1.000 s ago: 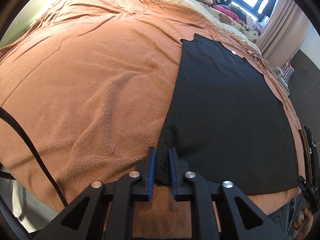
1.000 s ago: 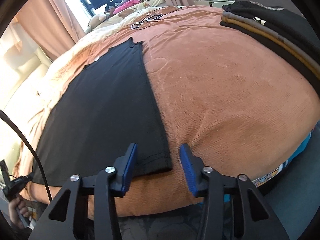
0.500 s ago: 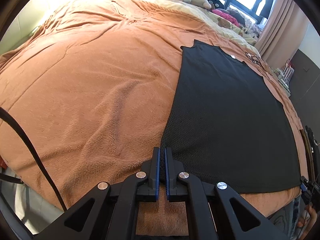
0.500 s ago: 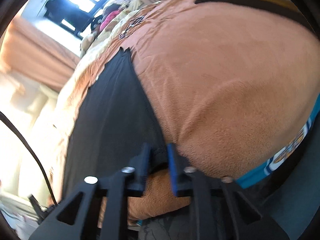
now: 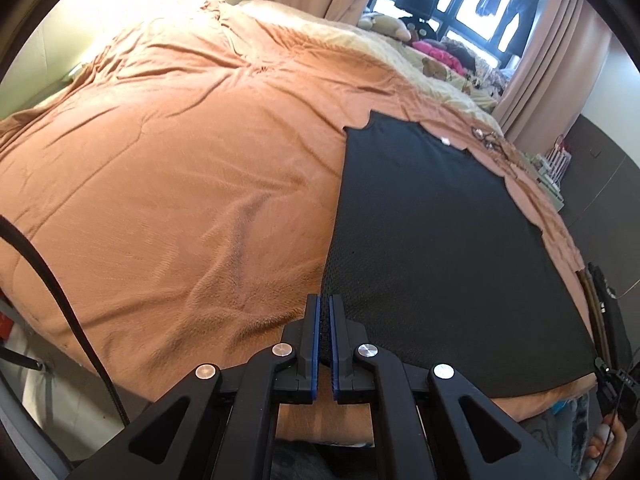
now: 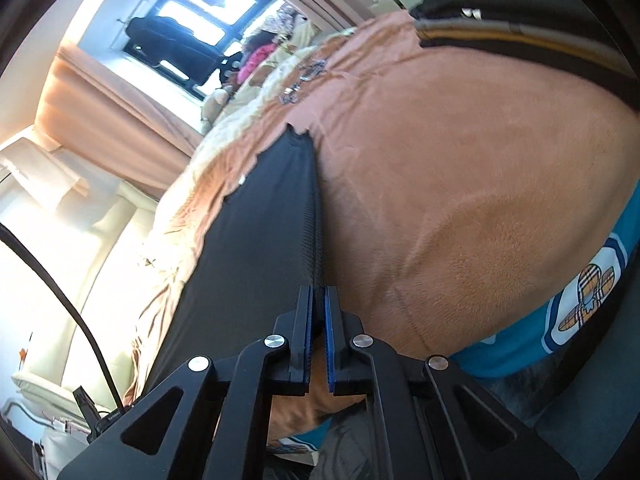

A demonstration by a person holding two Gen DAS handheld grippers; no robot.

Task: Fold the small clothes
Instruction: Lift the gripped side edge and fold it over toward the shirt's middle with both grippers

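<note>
Pinching one black garment (image 5: pixel 432 240): two grippers, left (image 5: pixel 324 304) and right (image 6: pixel 316 294).

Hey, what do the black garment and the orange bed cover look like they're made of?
The black garment looks like a thin, matte mesh knit, probably synthetic sportswear: tiny holes show in its weave near the left tool. The orange bed cover looks like soft, short-pile fleece or plush: fuzzy nap with shallow creases. Neither fibre is certain.
</note>
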